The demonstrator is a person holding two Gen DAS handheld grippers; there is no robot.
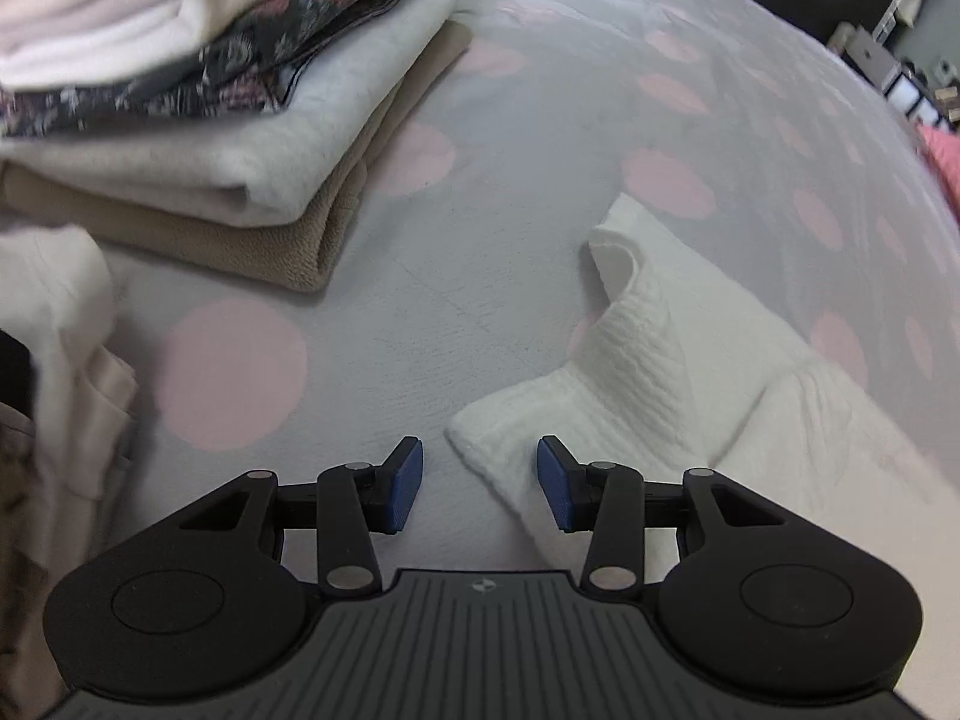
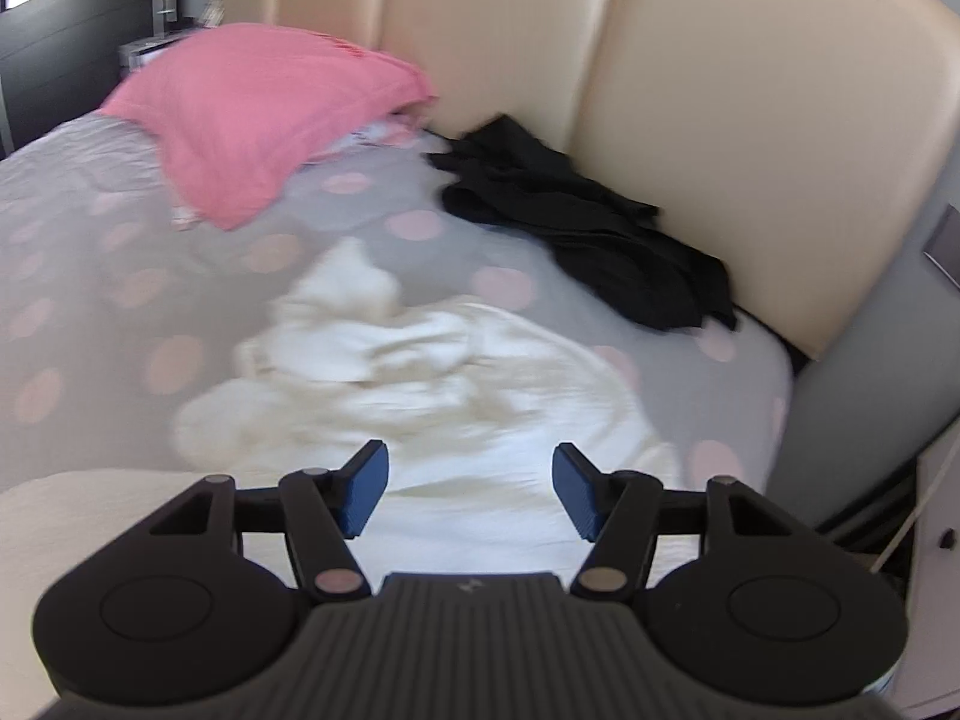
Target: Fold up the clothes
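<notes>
Left gripper (image 1: 480, 483) is hovering with jaws spread, empty, a corner of the white textured-knit garment (image 1: 648, 372) sitting just ahead between the pads. Right gripper (image 2: 470, 492) is also gaping, holding nothing, over the same garment's crumpled bulk (image 2: 420, 378) on the dotted bed sheet (image 1: 420, 312). Fabric is looking soft, light and limp, likely stretching and sagging once lifted. Best bite: pinching hem or cuff corners, not mid-panel. Folded stack (image 1: 210, 120) is sitting apart, far-left.

White garment (image 1: 654, 372) ribbed knit cloth; bedsheet (image 1: 420, 330) matt cotton; headboard (image 2: 720, 90) smooth leatherette.
</notes>
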